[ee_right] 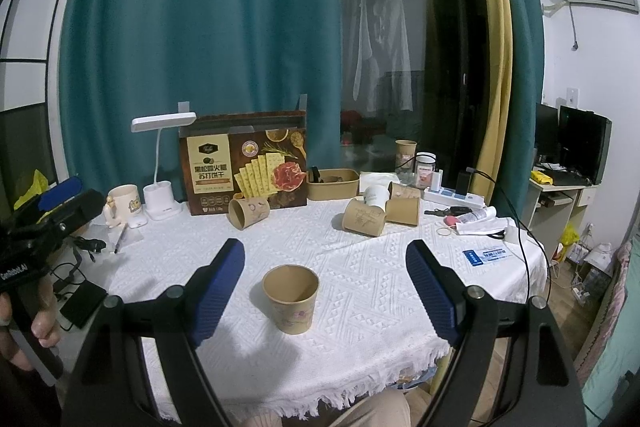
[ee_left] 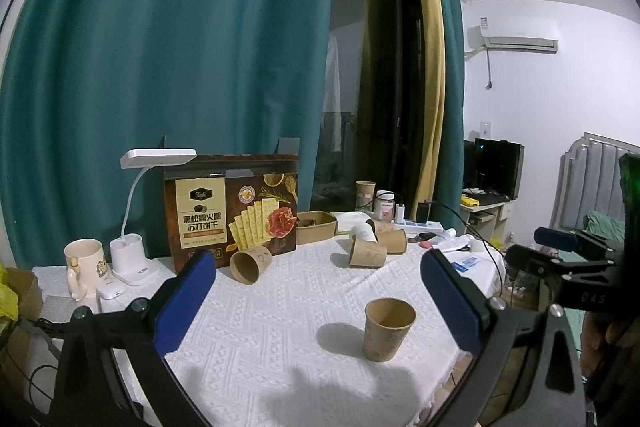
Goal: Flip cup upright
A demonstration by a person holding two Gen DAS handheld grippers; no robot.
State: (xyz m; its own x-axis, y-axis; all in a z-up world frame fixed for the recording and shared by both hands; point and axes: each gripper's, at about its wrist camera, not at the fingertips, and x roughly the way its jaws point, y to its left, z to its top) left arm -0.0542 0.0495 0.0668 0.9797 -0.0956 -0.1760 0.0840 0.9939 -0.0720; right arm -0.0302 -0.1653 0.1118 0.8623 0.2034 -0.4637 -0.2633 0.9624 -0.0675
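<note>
Right wrist view: the right tool [ee_right: 325, 285] hovers with its blue fingers spread wide apart, holding nothing. Between them on the white tabletop [ee_right: 360, 291] stands a brown paper cup [ee_right: 291, 297], upright, mouth up, touching neither finger. Farther back, another paper cup [ee_right: 248, 211] lies on its side in front of a cracker box [ee_right: 244, 165], and a cluster of cups [ee_right: 382, 209] lies tipped to the right. Left wrist view: the left tool [ee_left: 316, 291] is likewise spread apart and empty, the upright cup nearer its right finger [ee_left: 452, 297]. A desk lamp [ee_left: 138, 223] and a mug [ee_left: 85, 261] stand at the left.
</note>
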